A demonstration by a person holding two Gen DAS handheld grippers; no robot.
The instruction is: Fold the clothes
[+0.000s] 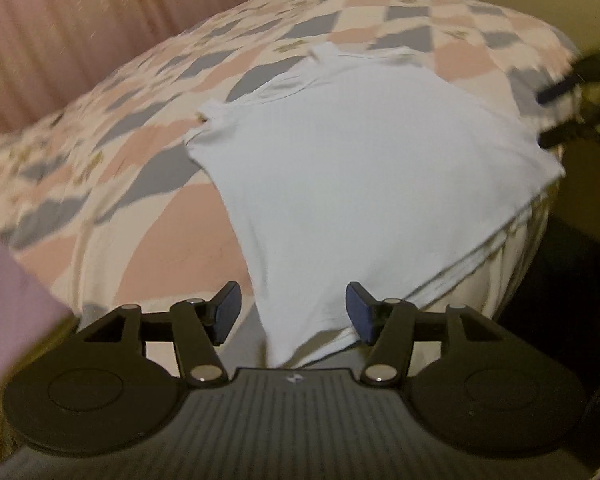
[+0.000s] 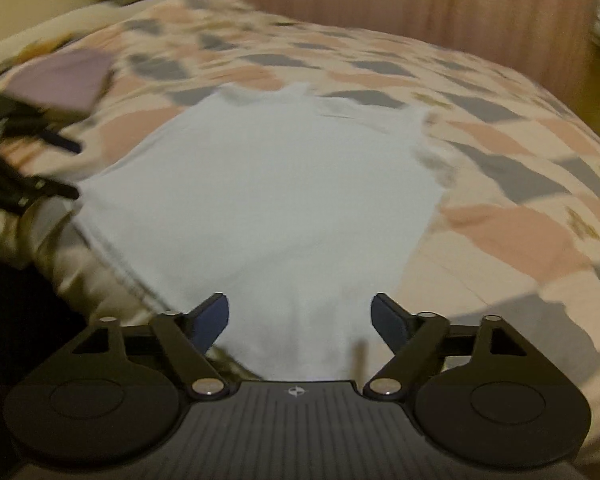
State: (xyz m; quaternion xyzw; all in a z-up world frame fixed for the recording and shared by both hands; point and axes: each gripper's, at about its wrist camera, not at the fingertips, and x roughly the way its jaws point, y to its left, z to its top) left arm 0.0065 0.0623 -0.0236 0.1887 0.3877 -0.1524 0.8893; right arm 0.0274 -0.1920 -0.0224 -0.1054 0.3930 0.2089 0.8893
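A white sleeveless top (image 1: pixel 360 168) lies spread flat on the quilted bed (image 1: pixel 112 152), straps at the far end and hem toward me. My left gripper (image 1: pixel 293 312) is open over the top's near left corner, which lies between the blue pads (image 1: pixel 228 312) without touching them. In the right wrist view the same top (image 2: pixel 268 200) fills the middle, and my right gripper (image 2: pixel 300 322) stands open wide over the near right part of the hem. Each gripper also shows in the other's view: the right gripper (image 1: pixel 546 118) at the right edge, the left gripper (image 2: pixel 75 169) at the left edge.
The quilt (image 2: pixel 500 208) has pink, grey and cream patches and reaches well past the top. A pink curtain (image 2: pixel 400 4) hangs behind the bed. A purple sleeve (image 1: pixel 8 300) shows at the left. The bed's near edge drops into dark floor (image 1: pixel 560 300).
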